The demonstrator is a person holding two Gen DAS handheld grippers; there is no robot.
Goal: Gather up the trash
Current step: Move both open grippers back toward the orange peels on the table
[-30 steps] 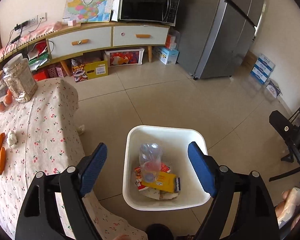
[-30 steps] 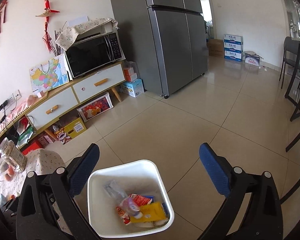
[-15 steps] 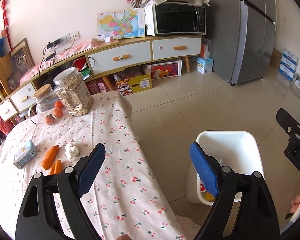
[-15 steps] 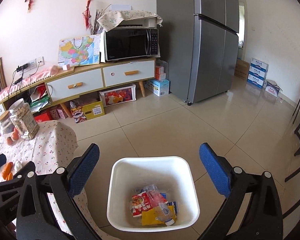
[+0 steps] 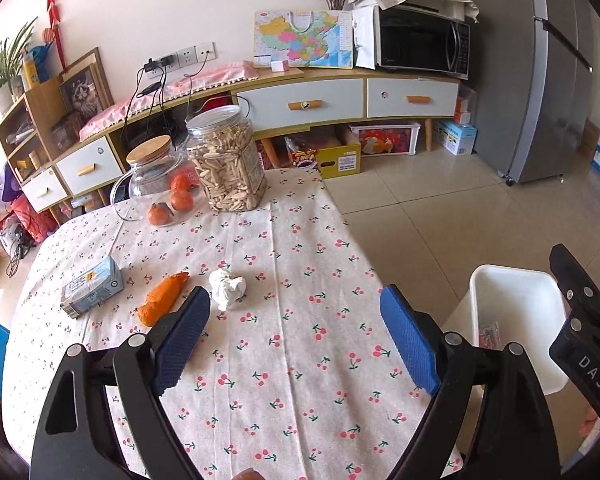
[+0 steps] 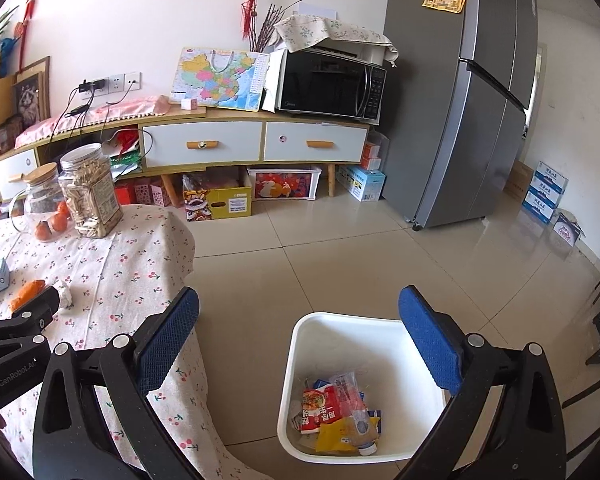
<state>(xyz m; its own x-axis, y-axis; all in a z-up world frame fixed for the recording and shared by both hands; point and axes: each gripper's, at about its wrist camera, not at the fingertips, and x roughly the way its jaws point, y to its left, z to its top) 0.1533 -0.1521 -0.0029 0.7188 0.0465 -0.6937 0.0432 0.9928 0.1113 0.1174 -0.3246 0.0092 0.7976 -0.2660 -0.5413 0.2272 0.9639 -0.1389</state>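
Standing on the tiled floor beside the table, a white bin (image 6: 300,364) holds collected trash: a red snack packet (image 6: 320,404), a yellow wrapper (image 6: 338,434) and a clear plastic bottle (image 6: 358,408) lying on top of them. Right gripper (image 6: 298,336): above the bin, blue pads wide apart, nothing between them. Left gripper (image 5: 296,340): over the table, its jaws have just been opening and stand wide, empty, with only cloth between the pads. Table (image 5: 280,240): covered in a cherry-print cloth. Items on it, near the left gripper's left finger: a crumpled white tissue (image 5: 227,289) just beyond the fingertip; an orange wrapper (image 5: 162,299) beside the tissue, partly hidden by that finger; a small pale blue carton (image 5: 92,290) lying on its side, further left. Items at the table's far edge: a clear plastic jar of pale seeds (image 5: 229,160), upright; a glass jar with a wooden lid (image 5: 150,176) beside it; three small oranges (image 5: 171,202) between and before the two jars. Background: sideboard with white drawers (image 5: 300,102), microwave (image 5: 422,42), grey refrigerator (image 6: 472,100).
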